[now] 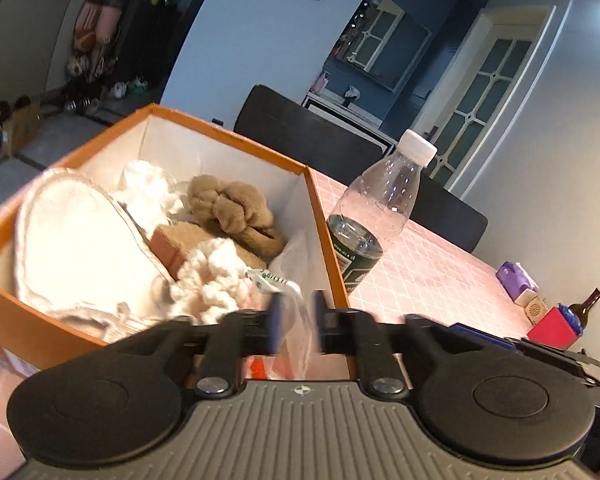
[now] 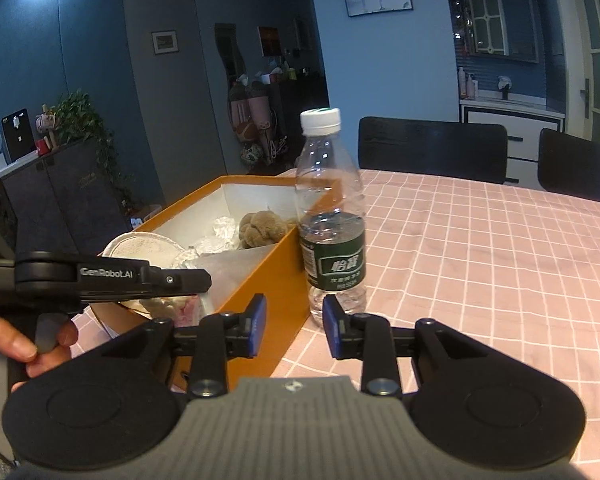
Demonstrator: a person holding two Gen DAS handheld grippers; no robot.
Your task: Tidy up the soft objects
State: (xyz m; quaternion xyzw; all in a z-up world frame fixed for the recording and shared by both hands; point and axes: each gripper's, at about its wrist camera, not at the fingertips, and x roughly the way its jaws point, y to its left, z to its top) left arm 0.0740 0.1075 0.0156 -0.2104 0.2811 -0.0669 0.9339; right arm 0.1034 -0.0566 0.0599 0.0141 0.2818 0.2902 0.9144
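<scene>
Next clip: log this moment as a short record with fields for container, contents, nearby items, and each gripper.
container: orange box, open, on the pink checked tablecloth
contents: white slipper, brown knotted cloth, white fluffy cloth, clear plastic bag
nearby items: water bottle, upright, capped, beside the box wall
left gripper: over the box's near edge, fingers apart, bag plastic between them; grip unclear
right gripper: open, empty, just short of the bottle

We see a matt orange cardboard box (image 1: 324, 216) holding fuzzy brown cloth (image 1: 236, 208) and a nubbly white slipper (image 1: 72, 236). The bottle (image 2: 332, 216) is clear glossy plastic; a smooth checked cloth (image 2: 480, 260) covers the desk.
</scene>
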